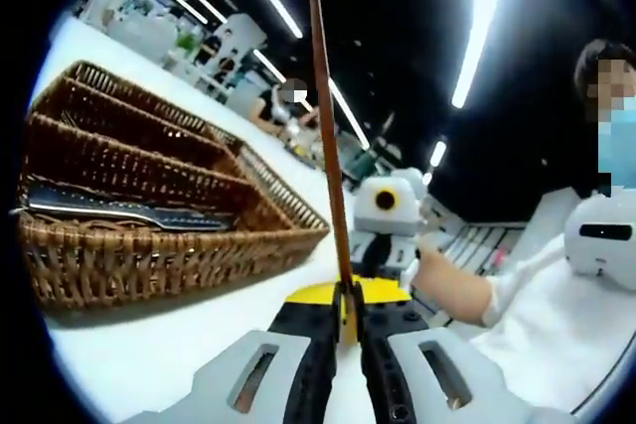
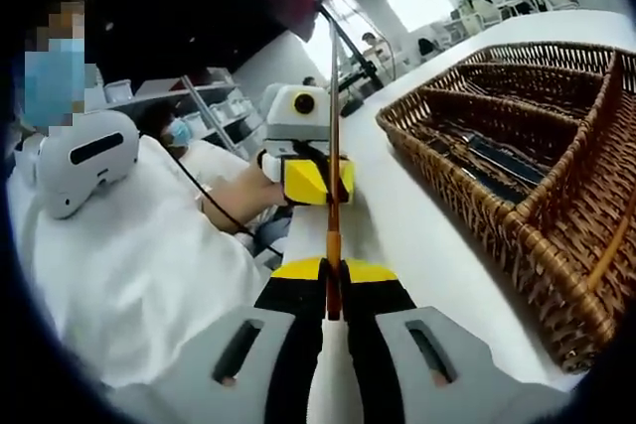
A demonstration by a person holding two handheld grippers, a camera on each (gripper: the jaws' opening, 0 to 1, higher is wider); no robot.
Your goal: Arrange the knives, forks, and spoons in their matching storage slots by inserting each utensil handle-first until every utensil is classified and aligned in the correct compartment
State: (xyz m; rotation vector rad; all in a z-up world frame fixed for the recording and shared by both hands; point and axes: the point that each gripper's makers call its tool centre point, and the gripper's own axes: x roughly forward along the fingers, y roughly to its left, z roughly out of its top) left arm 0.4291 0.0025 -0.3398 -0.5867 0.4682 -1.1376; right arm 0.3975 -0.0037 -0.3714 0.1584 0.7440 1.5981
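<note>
A long thin brown utensil point(image 1: 328, 136), seen edge-on, rises from between my left gripper's point(image 1: 348, 320) jaws, which are shut on it. I cannot tell which kind of utensil it is. In the right gripper view the same utensil point(image 2: 333, 106) runs straight ahead from my right gripper point(image 2: 333, 295), also shut on it. The left gripper point(image 2: 318, 181) faces me there and clamps the utensil further along. The right gripper point(image 1: 386, 220) sits just beyond the left jaws. A wicker divided basket point(image 1: 179, 260) lies on the white table, and dark-handled cutlery point(image 1: 119, 211) lies in one slot.
The basket point(image 2: 556, 275) is to the right in the right gripper view, with cutlery point(image 2: 497, 161) in a middle slot. White tabletop point(image 2: 417, 225) lies between grippers and basket. A person in white point(image 2: 149, 265) stands close behind. Shelves and other people are in the background.
</note>
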